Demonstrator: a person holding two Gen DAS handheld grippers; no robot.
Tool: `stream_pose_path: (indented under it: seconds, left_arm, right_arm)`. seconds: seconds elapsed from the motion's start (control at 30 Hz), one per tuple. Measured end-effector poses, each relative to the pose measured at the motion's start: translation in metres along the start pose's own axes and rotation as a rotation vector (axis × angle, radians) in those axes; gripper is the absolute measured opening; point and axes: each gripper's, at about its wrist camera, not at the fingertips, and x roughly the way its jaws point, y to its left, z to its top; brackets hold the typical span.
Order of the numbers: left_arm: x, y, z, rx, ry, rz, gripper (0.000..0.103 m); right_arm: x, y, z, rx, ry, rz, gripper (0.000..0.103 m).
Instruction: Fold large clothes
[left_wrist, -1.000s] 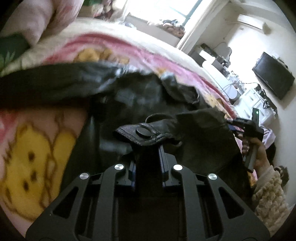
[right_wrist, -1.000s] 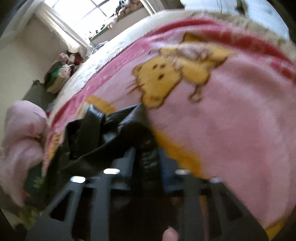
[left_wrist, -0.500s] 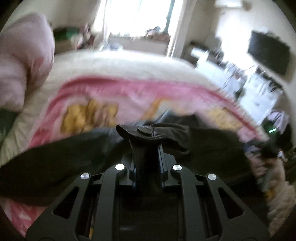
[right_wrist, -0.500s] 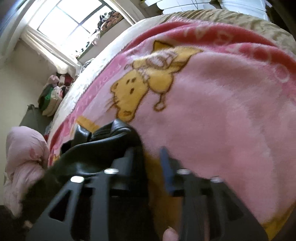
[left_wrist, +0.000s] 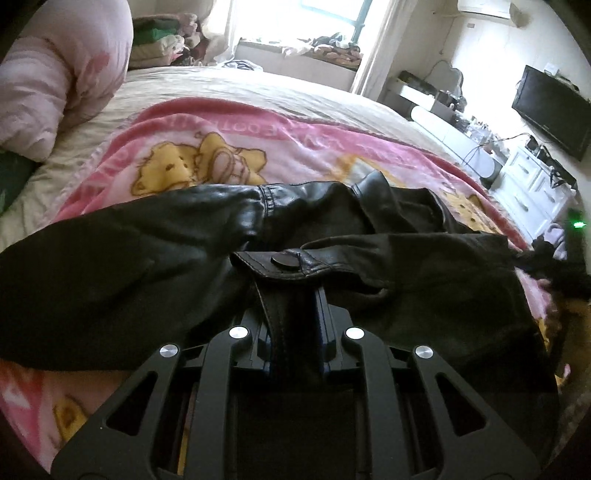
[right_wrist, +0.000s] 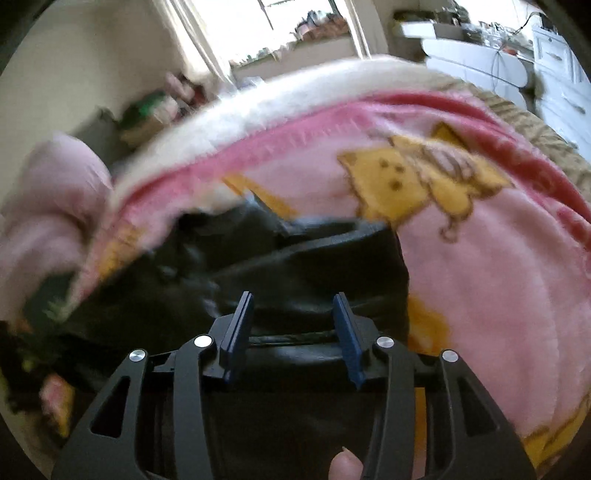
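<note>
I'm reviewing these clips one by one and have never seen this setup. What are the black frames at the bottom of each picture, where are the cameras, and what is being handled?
There is no robot arm here: a person holds a two-finger gripper in each hand, and each carries a wide-angle camera looking along its fingers. The black frames are the grippers' own bodies. In the left wrist view, the left gripper is shut on a tab of the black leather jacket, just under its snap button. In the right wrist view, the right gripper has just been opening; its blue fingers stand apart above the jacket, pinching nothing. The jacket lies on a pink bear-print blanket on a bed.
</note>
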Motion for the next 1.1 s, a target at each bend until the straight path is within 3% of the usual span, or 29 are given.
stream_pose_path:
  seconds: [0.07, 0.2, 0.3, 0.37, 0.43, 0.6, 0.73, 0.9, 1.0, 1.1]
  left_arm:
    - [0.004, 0.001, 0.001, -0.013, 0.014, -0.034, 0.013]
    - [0.015, -0.005, -0.003, 0.016, 0.033, 0.009, 0.015]
    - [0.018, 0.002, -0.003, -0.017, 0.048, 0.008, 0.026]
    - [0.014, 0.006, -0.001, -0.03, 0.04, 0.003, 0.038]
    - [0.005, 0.007, 0.003, -0.039, 0.023, -0.01, 0.042]
    - [-0.028, 0.002, 0.013, -0.013, -0.058, 0.068, 0.053]
    - [-0.046, -0.011, 0.013, 0.028, -0.077, 0.07, 0.063]
    - [-0.034, -0.035, -0.001, 0.097, 0.014, 0.021, 0.07]
    - [-0.013, -0.043, -0.015, 0.139, 0.079, 0.042, 0.07]
    - [0.013, -0.035, -0.031, 0.116, 0.16, 0.063, 0.07]
  right_arm:
    - [0.015, -0.006, -0.004, 0.016, 0.046, -0.036, 0.04]
    - [0.015, -0.008, -0.005, 0.021, 0.035, -0.04, 0.039]
    - [0.002, -0.005, -0.006, 0.011, 0.015, -0.021, 0.04]
    - [-0.015, -0.001, -0.009, -0.005, -0.011, -0.005, 0.048]
    - [-0.036, 0.005, -0.013, -0.027, -0.039, 0.018, 0.059]
    - [-0.068, 0.022, -0.031, -0.106, -0.089, 0.065, 0.067]
    - [-0.085, 0.029, -0.048, -0.141, -0.124, 0.069, 0.07]
    - [-0.093, 0.04, -0.068, -0.18, -0.154, 0.058, 0.075]
    - [-0.093, 0.047, -0.075, -0.199, -0.156, 0.072, 0.075]
    - [-0.089, 0.056, -0.079, -0.218, -0.146, 0.086, 0.075]
